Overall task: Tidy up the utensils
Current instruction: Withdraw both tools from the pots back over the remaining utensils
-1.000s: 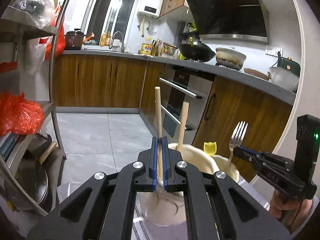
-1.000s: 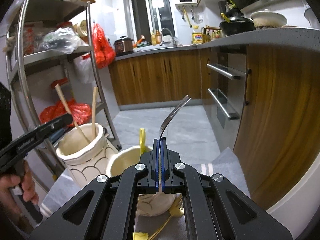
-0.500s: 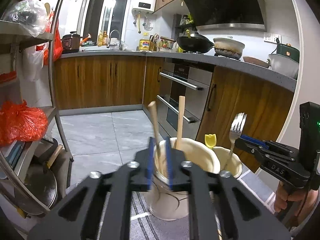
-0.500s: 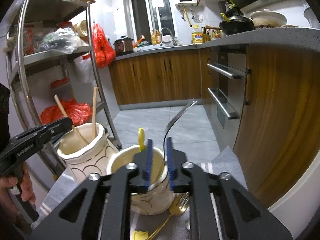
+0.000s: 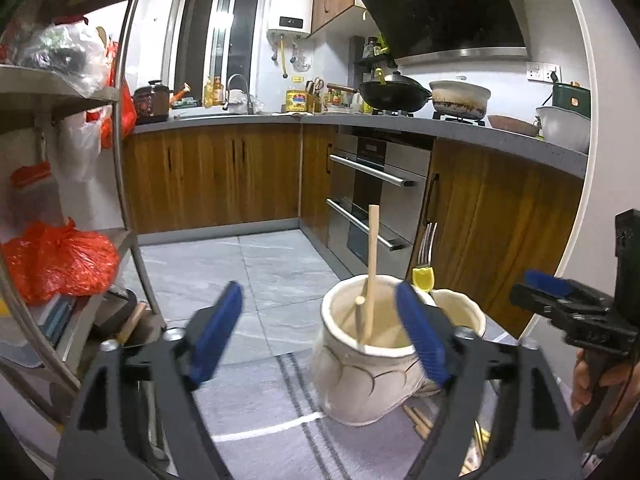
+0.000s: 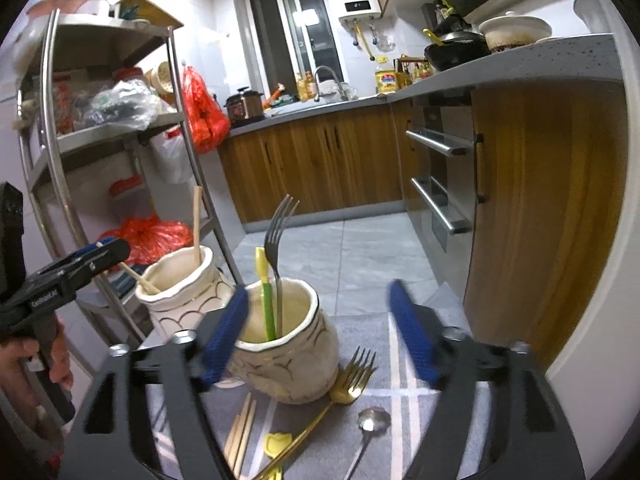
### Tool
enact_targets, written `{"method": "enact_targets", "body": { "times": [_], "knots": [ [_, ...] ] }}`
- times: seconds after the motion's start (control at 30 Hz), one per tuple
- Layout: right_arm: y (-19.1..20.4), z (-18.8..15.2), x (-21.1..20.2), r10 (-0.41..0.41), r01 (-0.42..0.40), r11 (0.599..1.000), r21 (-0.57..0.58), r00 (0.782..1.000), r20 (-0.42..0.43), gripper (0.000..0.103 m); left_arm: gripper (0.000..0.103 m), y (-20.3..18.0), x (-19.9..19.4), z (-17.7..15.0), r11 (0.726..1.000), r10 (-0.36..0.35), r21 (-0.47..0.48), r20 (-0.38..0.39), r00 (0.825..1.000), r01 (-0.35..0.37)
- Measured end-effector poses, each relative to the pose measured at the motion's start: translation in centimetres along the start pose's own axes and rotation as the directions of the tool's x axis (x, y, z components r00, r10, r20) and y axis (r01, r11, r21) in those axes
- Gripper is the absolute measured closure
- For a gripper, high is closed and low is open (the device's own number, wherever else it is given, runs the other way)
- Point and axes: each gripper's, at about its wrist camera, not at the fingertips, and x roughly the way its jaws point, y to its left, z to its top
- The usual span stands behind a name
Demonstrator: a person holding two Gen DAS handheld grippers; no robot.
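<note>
Two cream ceramic jars stand on a grey striped cloth. The left jar (image 5: pixel 368 356) (image 6: pixel 180 292) holds two wooden chopsticks (image 5: pixel 370 264). The right jar (image 6: pixel 286 352) (image 5: pixel 460 312) holds a dark fork (image 6: pixel 278 256) and a yellow-green utensil (image 6: pixel 266 292). My left gripper (image 5: pixel 320 332) is open and empty just above the left jar. My right gripper (image 6: pixel 320 328) is open and empty above the right jar. On the cloth lie a gold fork (image 6: pixel 340 388), a pair of chopsticks (image 6: pixel 242 432), a steel spoon (image 6: pixel 370 424) and a yellow piece (image 6: pixel 278 442).
A metal rack (image 6: pixel 120 128) with bags stands to the left. Wooden cabinets (image 6: pixel 540 216) and an oven (image 5: pixel 376 200) stand to the right. Grey tiled floor (image 5: pixel 260 272) lies beyond the cloth's far edge.
Both grippers have opened. The left one let a chopstick drop into the left jar. The right one let the dark fork drop into the right jar. Both pulled back a little.
</note>
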Motion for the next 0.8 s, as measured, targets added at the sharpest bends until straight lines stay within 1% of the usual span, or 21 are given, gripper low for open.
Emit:
{"method": "enact_targets", "body": {
  "times": [0.03, 0.07, 0.3, 0.37, 0.63, 0.8],
  "knots": [
    [-0.1, 0.1, -0.6, 0.012, -0.012, 1.000, 0.005, 1.000, 0.008, 0.007, 0.011, 0.0, -0.3, 0.1, 1.000, 0.003, 0.001, 0.003, 1.000, -0.003],
    [-0.2, 0.1, -0.9, 0.014, -0.014, 1.000, 0.006, 1.000, 0.012, 0.005, 0.006, 0.0, -0.7, 0.1, 1.000, 0.005, 0.003, 0.006, 1.000, -0.005],
    [-0.7, 0.3, -2.8, -0.079, 0.079, 0.997, -0.002, 0.997, 0.008, 0.005, 0.006, -0.4, -2.6, -0.4, 1.000, 0.011, 0.020, -0.002, 1.000, -0.011],
    [-0.9, 0.0, -3.3, -0.089, 0.089, 0.996, 0.003, 0.996, 0.002, 0.005, 0.006, -0.6, -3.3, -0.8, 1.000, 0.003, 0.021, -0.009, 1.000, -0.003],
    [-1.7, -1.9, -4.3, -0.148, 0.148, 0.989, -0.009, 0.988, -0.050, 0.005, 0.006, -1.8, -4.0, -4.2, 0.999, -0.024, 0.041, -0.101, 0.995, 0.028],
    [-2.0, -4.0, -3.6, -0.173, 0.170, 0.985, -0.032, 0.978, -0.118, 0.005, 0.006, -2.7, -3.5, -6.3, 0.998, -0.039, 0.040, -0.164, 0.986, 0.046]
  ]
}}
